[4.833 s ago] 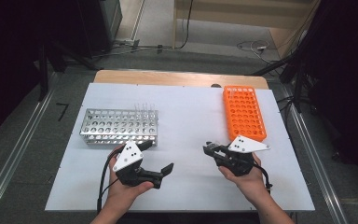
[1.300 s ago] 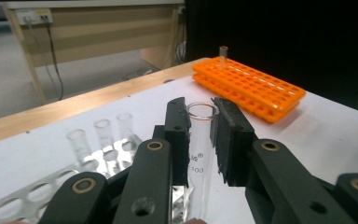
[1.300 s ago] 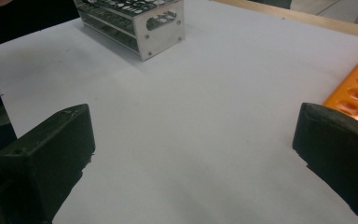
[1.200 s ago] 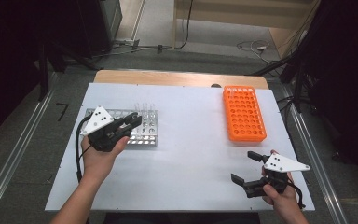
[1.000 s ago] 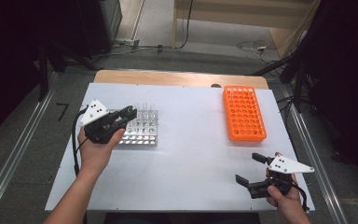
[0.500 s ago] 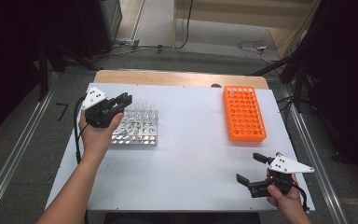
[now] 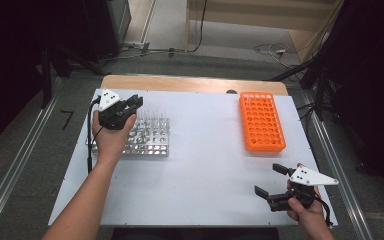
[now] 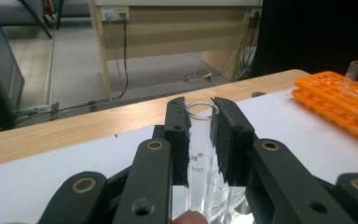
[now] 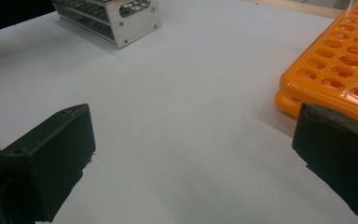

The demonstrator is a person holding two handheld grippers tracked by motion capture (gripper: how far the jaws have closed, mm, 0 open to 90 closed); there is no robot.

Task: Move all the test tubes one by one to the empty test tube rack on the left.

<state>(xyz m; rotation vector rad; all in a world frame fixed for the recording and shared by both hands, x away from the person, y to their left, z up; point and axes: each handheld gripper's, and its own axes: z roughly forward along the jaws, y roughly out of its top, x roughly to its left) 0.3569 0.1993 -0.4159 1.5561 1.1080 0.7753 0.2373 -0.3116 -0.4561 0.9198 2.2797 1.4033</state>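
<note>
A metal test-tube rack (image 7: 147,140) stands at the table's left, with several clear tubes at its far side. My left gripper (image 7: 134,103) hovers over the rack's far left corner. In the left gripper view its jaws (image 8: 200,121) are shut on an upright clear glass test tube (image 8: 199,154), just below the rim. An orange tube rack (image 7: 261,121) lies at the far right, and one clear tube (image 8: 354,71) stands in it. My right gripper (image 7: 270,179) rests near the front right edge, open, with bare table between its jaws (image 9: 191,158).
The white table top (image 7: 205,165) stretches between the two racks. A wooden strip (image 7: 180,82) runs along the far edge. The right gripper view has the metal rack (image 9: 116,18) far off and the orange rack (image 9: 340,60) close at the right. A black cable (image 7: 89,135) trails from the left gripper.
My left gripper has moved from the near left of the metal rack up to its far left corner. The right gripper has stayed at the front right, open.
</note>
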